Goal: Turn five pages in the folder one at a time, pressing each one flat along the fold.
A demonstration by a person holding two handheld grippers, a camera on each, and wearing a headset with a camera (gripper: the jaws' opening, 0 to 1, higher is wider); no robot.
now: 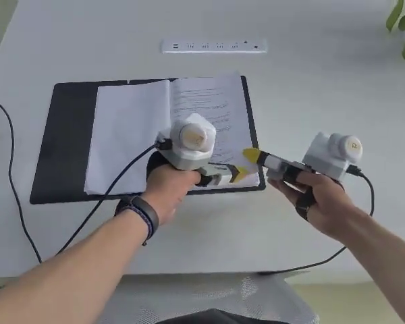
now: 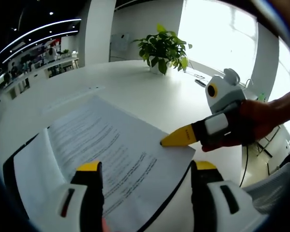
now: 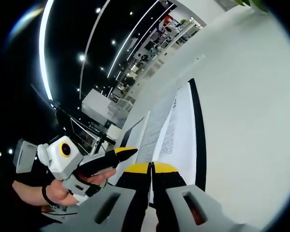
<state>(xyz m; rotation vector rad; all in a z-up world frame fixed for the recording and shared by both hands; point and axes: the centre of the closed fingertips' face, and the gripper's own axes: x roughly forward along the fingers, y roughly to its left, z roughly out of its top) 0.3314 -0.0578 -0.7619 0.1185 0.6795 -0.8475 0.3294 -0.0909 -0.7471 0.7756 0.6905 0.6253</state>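
A black folder [image 1: 66,135] is laid open on the white bench [image 1: 324,88], with a power strip [image 1: 214,46] lying beyond it. The left tool [image 2: 147,166] is held with its jaws spread wide apart, grasping nothing, over the near outer corner of the right-hand page [image 1: 209,108]. The right tool [image 3: 151,168] is seen clenched, its yellow tips pressed together with nothing visible between them. Its tip is placed at the outer edge of that page, just beside the left tool. A potted plant [image 2: 162,50] is seen further along the bench.
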